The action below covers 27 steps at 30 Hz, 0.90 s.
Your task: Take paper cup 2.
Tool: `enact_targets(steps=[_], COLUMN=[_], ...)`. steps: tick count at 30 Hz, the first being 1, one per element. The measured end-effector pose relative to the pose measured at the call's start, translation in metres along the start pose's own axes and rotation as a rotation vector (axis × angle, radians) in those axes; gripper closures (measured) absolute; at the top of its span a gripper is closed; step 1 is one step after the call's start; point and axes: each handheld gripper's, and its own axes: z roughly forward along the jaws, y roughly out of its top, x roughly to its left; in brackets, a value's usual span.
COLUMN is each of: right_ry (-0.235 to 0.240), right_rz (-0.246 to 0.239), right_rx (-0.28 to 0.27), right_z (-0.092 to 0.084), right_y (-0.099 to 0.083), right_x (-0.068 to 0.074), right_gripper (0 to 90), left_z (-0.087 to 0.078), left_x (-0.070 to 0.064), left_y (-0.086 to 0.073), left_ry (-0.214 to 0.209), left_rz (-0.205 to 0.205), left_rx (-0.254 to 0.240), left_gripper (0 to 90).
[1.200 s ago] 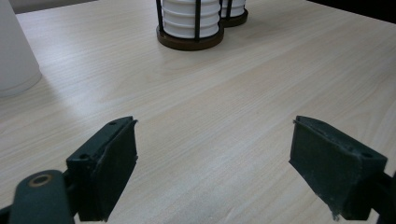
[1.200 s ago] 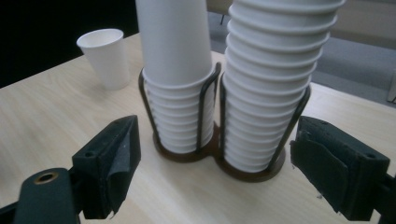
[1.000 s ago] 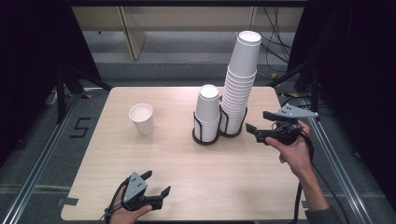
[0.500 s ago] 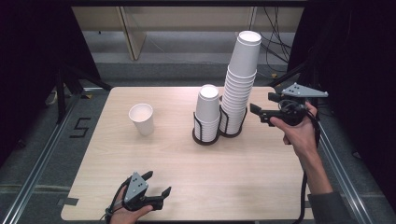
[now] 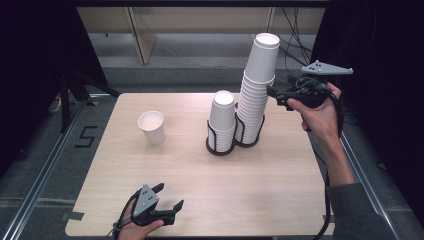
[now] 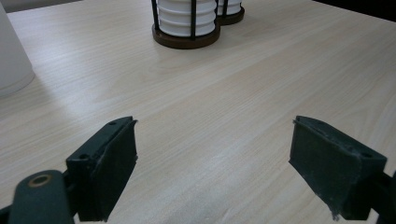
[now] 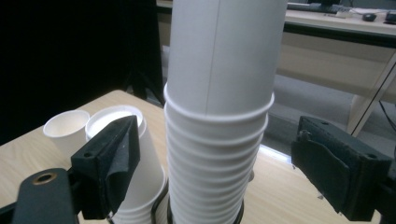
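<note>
High view
- Desk (image 5: 200, 180): light wood top; carries all cups.
- Right hand-held gripper (image 5: 276, 92): held raised, level with the upper part of the tall cup stack (image 5: 256, 90); its tips sit just beside the stack on the person's right. Contact cannot be told from this view.
- Tall cup stack: white paper cups in a dark wire holder (image 5: 248, 134), leaning slightly.
- Short cup stack (image 5: 222, 120): in a second wire holder touching the first, on the far side of the tall stack from the right hand-held gripper.
- Single cup (image 5: 151, 127): upright, open end up, well apart from both hand-held grippers.
- Left hand-held gripper (image 5: 169, 204): low at the near desk edge, jaws spread, nothing between them.

Left gripper view
- Left hand-held gripper (image 6: 212, 163): jaws wide apart, bare desk (image 6: 224, 102) between them.
- Short cup stack (image 6: 186, 21): ahead of the jaws, well apart; only its lower part shows.
- Single cup (image 6: 11, 60): ahead and to the left, cut by the frame edge.

Right gripper view
- Right hand-held gripper (image 7: 215, 163): jaws wide apart, standing on either side of the tall cup stack (image 7: 219, 112), neither pad touching it.
- Short cup stack (image 7: 128, 154): behind the left jaw, partly hidden.
- Single cup (image 7: 65, 128): farther off, beyond the left jaw.
</note>
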Motion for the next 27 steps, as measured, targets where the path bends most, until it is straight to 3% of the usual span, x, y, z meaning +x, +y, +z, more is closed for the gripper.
enact_targets(steps=[15, 27], right_ry=[-0.036, -0.021], right_rz=[0.012, 0.028], right_rx=[-0.012, -0.023], right_z=[0.021, 0.041], right_y=[0.033, 0.048], right_x=[-0.007, -0.008], right_gripper=[15.8, 15.8], left_z=[0.001, 0.001], left_x=[-0.001, -0.001], left_y=[0.000, 0.000], left_ry=[0.001, -0.001], left_rz=[-0.005, -0.002], left_rx=[0.006, 0.011], left_gripper=[14.2, 14.2])
